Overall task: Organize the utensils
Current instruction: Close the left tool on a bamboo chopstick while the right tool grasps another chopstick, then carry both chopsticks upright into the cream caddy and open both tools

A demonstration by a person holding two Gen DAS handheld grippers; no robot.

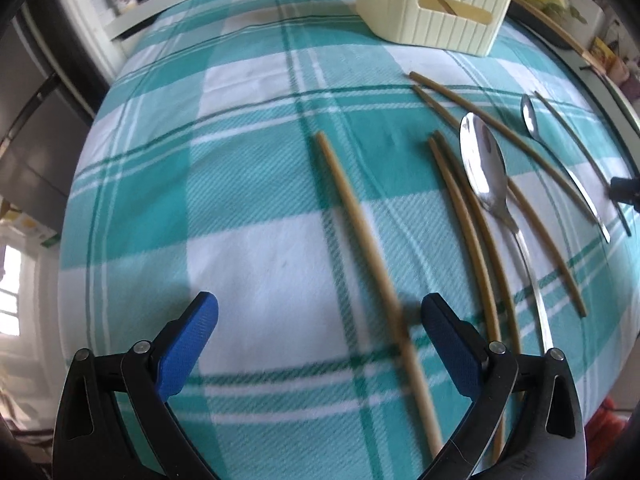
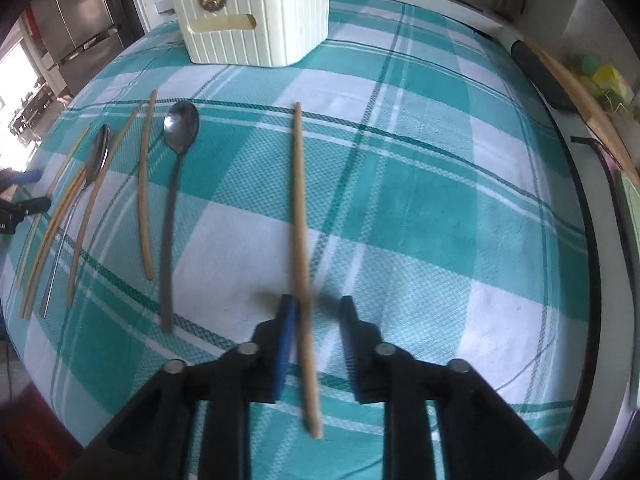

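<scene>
In the left wrist view, the left gripper [image 1: 320, 320] is seen spread wide above the teal-and-white checked cloth [image 1: 248, 208] covering the desk, nothing being pinched. A single chopstick [image 1: 360, 232] is laid slantwise between the blue pads [image 1: 188, 340], passing close by the right-hand one; contact cannot be told. To the right, further chopsticks [image 1: 468, 220] are scattered around a large spoon [image 1: 482, 172], and a smaller spoon [image 1: 560, 160] is found nearer the desk's right edge. A cream ribbed holder [image 1: 432, 8] is stood at the far edge. The gripper is pointed steeply down at the cloth.

In the right wrist view, the right gripper [image 2: 316, 320] is seen partly open, a blurred chopstick [image 2: 300, 216] lying between its fingers and close against the left blue pad [image 2: 285, 344]; the other finger is kept apart from it. Whether the chopstick is gripped cannot be told. A dark spoon [image 2: 176, 184] and more chopsticks [image 2: 145, 184] are spread toward the left edge, and the holder [image 2: 256, 20] is at the far edge.
</scene>
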